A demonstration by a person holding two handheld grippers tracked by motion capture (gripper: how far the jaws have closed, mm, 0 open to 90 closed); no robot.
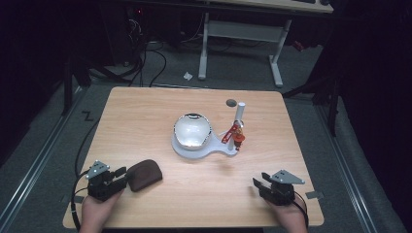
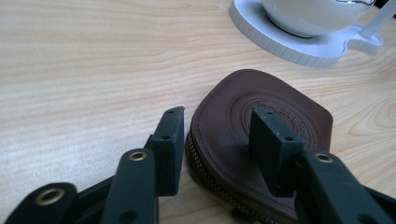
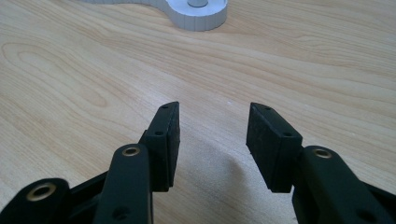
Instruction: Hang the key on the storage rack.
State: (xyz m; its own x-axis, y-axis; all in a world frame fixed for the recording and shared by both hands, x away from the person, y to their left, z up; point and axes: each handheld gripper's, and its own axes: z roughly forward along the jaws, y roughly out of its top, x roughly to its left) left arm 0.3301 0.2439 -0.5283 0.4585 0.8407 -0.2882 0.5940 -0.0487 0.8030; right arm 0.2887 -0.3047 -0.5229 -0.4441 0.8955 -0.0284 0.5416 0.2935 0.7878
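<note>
pale wooden table (image 1: 160, 104) before me, my left gripper (image 2: 217, 140) half open astride the brown pouch's (image 2: 261, 140) edge, i must close next; right gripper (image 3: 214, 140) half open, empty.

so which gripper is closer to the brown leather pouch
Left. The left gripper is right at the brown pouch, its jaws straddling the zippered edge. The right gripper sits far across the table, jaws empty.

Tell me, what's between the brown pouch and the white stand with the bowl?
Nothing: bare wooden table separates the brown leather pouch from the white stand with its bowl, as the high view shows.
</note>
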